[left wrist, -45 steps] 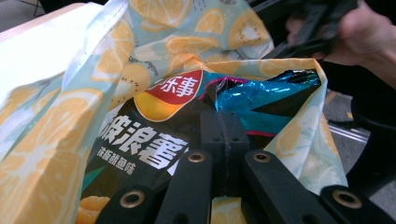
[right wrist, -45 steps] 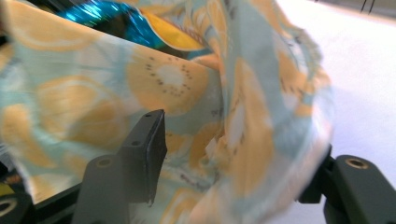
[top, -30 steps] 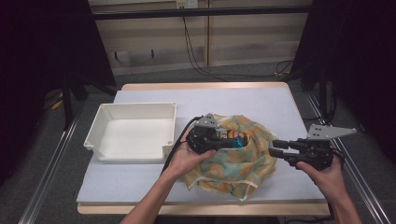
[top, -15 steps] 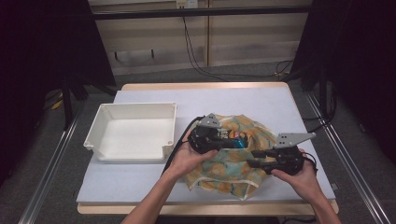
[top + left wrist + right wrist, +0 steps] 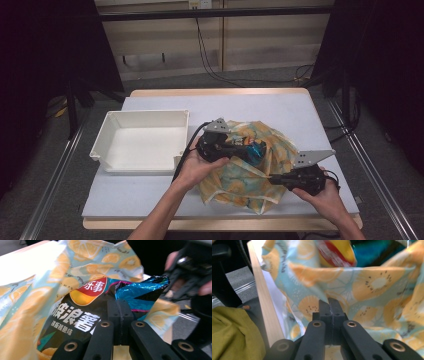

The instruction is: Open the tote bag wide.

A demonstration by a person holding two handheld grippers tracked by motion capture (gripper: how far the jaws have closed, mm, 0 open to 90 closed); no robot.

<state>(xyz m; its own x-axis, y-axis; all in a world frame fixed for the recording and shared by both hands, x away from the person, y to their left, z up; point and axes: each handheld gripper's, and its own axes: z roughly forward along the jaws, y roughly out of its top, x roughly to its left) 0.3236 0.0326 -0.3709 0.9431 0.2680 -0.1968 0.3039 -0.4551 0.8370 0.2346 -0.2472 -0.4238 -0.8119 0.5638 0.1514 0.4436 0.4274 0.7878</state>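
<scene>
Lemon-print cloth bag (image 5: pixel 250 170) lies crumpled near the front right corner of the tabletop (image 5: pixel 260 107), with a crisp packet (image 5: pixel 252 148) tucked in its mouth. The left tongs (image 5: pixel 239 151), held over the middle of the bag, are closed tight on the packet's crinkled top edge; the left gripper view shows the two black jaws pressed together on the glossy black and blue foil (image 5: pixel 140 293), with a red and yellow logo and white lettering beside them. The right tongs (image 5: pixel 274 177), at the bag's front right side, have just been closing and now pinch a fold of the thin printed fabric; in the right gripper view the jaws meet on the pale blue cloth (image 5: pixel 372 290) with its orange citrus slices, and the tabletop's wooden front edge (image 5: pixel 263 305) runs past on the left. The high view adds a white rectangular plastic bin (image 5: pixel 142 142), shallow and smooth, standing toward the left edge, well apart from the bag.
</scene>
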